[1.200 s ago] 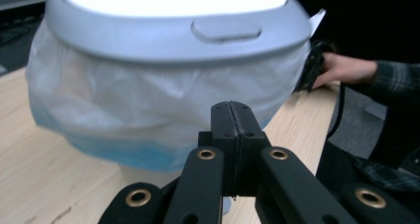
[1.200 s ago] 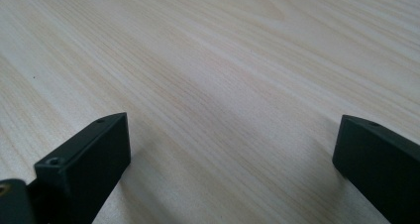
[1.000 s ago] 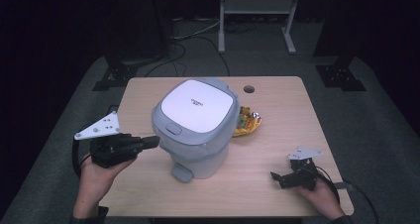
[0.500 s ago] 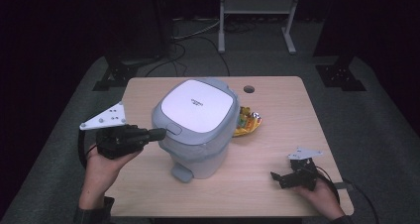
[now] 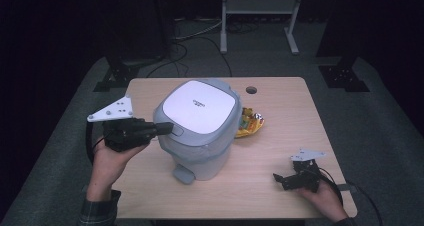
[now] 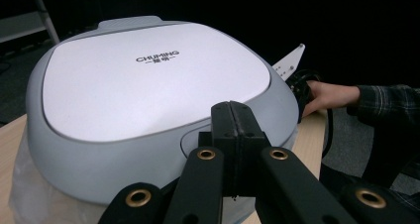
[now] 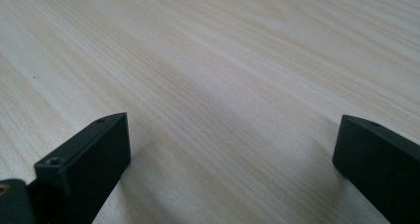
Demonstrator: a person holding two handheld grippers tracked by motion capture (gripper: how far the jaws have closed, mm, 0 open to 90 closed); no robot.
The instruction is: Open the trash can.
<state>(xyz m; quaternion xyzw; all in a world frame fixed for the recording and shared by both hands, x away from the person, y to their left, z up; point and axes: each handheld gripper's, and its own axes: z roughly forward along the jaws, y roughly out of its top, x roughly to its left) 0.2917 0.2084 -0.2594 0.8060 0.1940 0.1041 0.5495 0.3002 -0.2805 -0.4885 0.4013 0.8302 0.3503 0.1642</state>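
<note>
The left gripper has been edging in — jaws pressed together, tip at the bin lid's release button, probably to pop it; the right gripper is resting wide — idle.

A: What is blocking the middle of the table?
B: The grey pedal bin is filling it, with the snack packet lying just right of the bin.
A: Where is room staying open?
B: Right of the bin and in front of it, bare wood is lying open.
</note>
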